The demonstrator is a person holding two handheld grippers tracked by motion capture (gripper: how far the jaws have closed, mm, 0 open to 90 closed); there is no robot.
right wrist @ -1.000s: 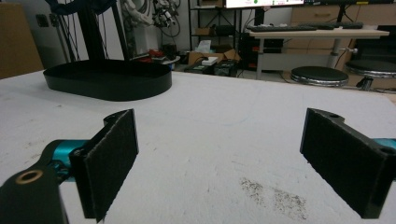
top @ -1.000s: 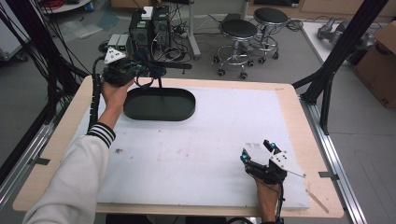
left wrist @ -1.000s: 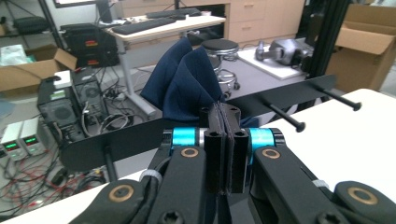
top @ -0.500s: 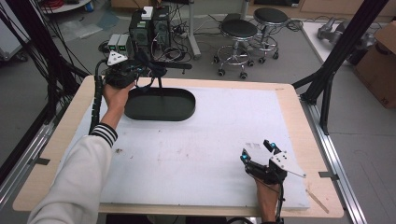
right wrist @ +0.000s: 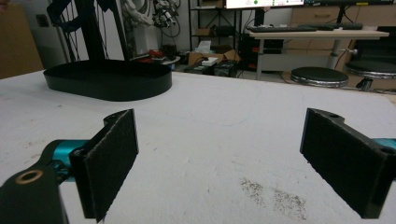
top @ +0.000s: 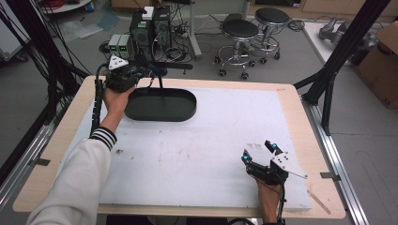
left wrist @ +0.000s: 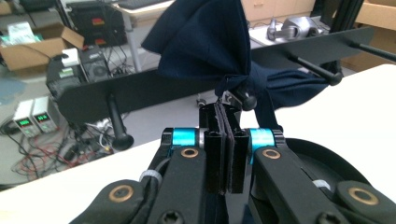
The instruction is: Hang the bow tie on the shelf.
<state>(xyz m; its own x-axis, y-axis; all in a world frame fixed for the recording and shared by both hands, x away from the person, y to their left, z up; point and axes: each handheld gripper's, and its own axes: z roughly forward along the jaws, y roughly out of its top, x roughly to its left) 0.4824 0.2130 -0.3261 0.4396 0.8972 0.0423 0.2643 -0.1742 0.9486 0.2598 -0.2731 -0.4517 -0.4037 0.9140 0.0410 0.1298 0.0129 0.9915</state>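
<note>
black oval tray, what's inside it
In the high view the black oval tray looks empty apart from a thin upright post rising from its far side; the left gripper hides its near-left corner.

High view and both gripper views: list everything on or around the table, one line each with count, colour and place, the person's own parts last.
tray: 1, black, oval, far left of the mat
rack: 1, black bar with pegs, standing over the tray
cloth: 1, dark navy, bunched at a rack peg
mat: 1, white, covering the table
table: 1, light wood
stools: 2, black seats, on the floor beyond the table
box: 1, brown cardboard, floor at right
left hand-held gripper: 1, black, shut on the cloth, at the rack
right hand-held gripper: 1, black, open, near right of the mat
sleeve: 1, white with striped cuff, near left
</note>
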